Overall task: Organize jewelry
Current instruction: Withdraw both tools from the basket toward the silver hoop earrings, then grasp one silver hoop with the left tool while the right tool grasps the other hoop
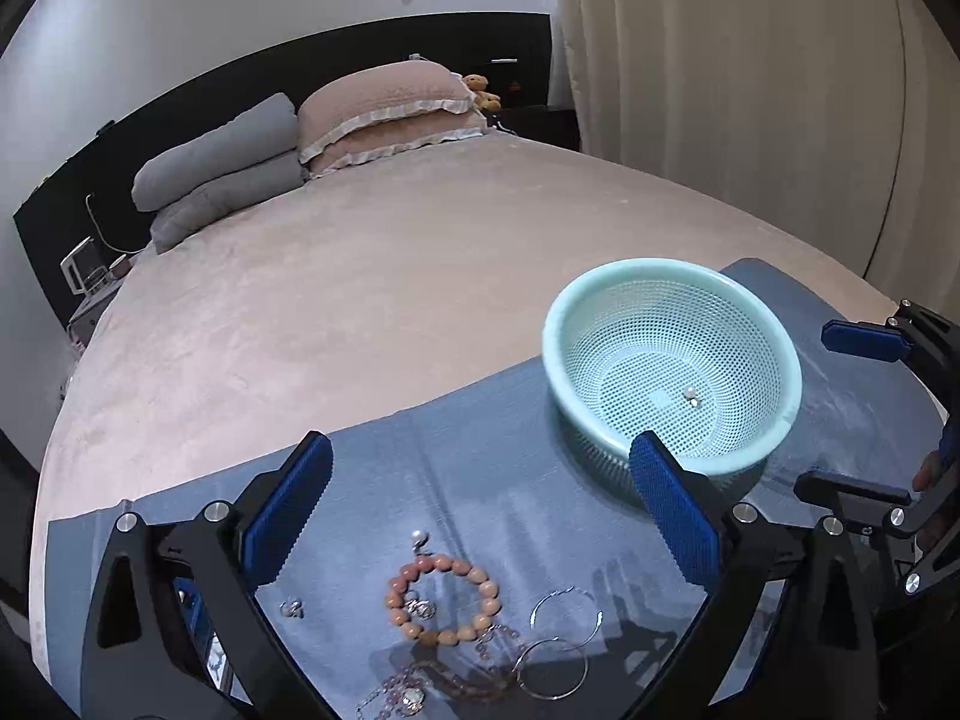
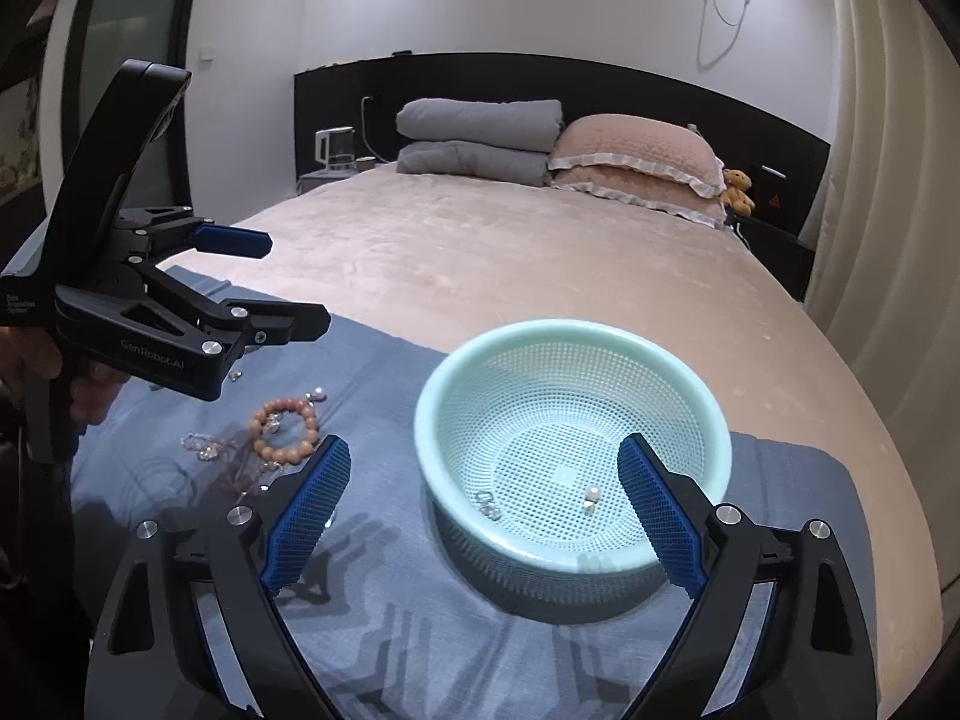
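On left gripper (image 2: 297, 285), "GenRobot.AI" lettering

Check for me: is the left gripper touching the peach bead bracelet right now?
Apart. In the right wrist view the left gripper hangs open above the blue cloth, with bare cloth showing between its fingers and the bead bracelet.

Grey pillows (image 2: 480, 138), pink pillows (image 2: 639, 162), teddy bear (image 2: 738, 189).

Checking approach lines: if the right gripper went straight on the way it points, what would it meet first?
Probably the mint basket: it sits between the open right gripper fingers, pointing at its near wall. Depth is uncertain.
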